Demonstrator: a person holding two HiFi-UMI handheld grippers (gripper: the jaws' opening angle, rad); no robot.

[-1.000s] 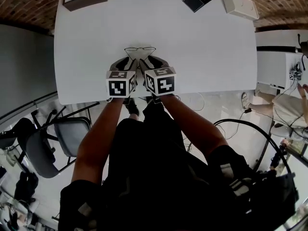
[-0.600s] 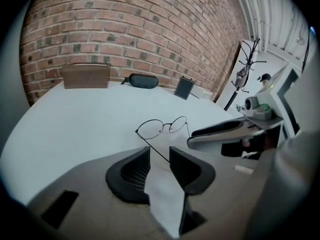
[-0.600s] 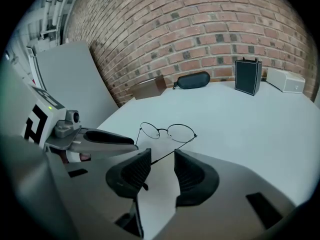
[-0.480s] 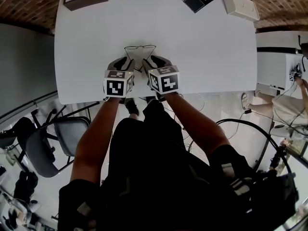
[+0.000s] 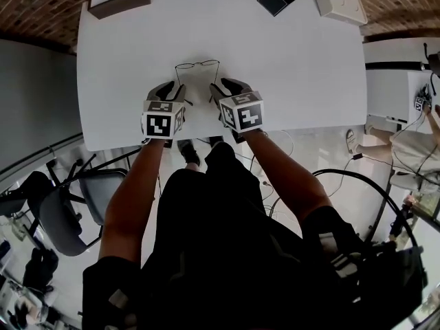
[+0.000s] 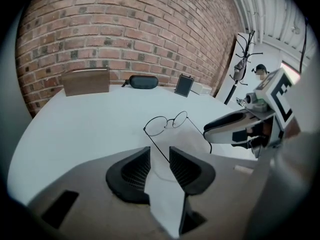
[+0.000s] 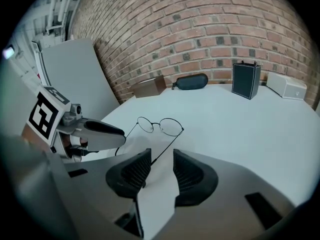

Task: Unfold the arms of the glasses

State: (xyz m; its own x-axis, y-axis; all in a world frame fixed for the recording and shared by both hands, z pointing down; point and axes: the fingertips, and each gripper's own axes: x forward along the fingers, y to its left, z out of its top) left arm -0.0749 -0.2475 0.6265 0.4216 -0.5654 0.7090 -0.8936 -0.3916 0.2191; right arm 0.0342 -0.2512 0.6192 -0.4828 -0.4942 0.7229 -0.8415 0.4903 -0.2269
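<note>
White bench (image 5: 295, 53) under a brick wall (image 6: 125, 34): a person is holding two marker-cubed tools side by side near the front edge, where round wire-rimmed glasses (image 5: 197, 64) are sitting on the surface with both arms swung out toward the holder. On one side the left tongs (image 6: 159, 153) are standing spread, one thin arm of the glasses running into the gap between the ribbed pads; the right tongs (image 7: 159, 165) are likewise spread around the other arm (neither pair is pinching anything). Well apart from the glasses, a brown box (image 6: 86, 81), a dark glasses case (image 6: 142, 81), a black box (image 7: 245, 80) and a white box (image 7: 286, 85) are lining the far edge.
</note>
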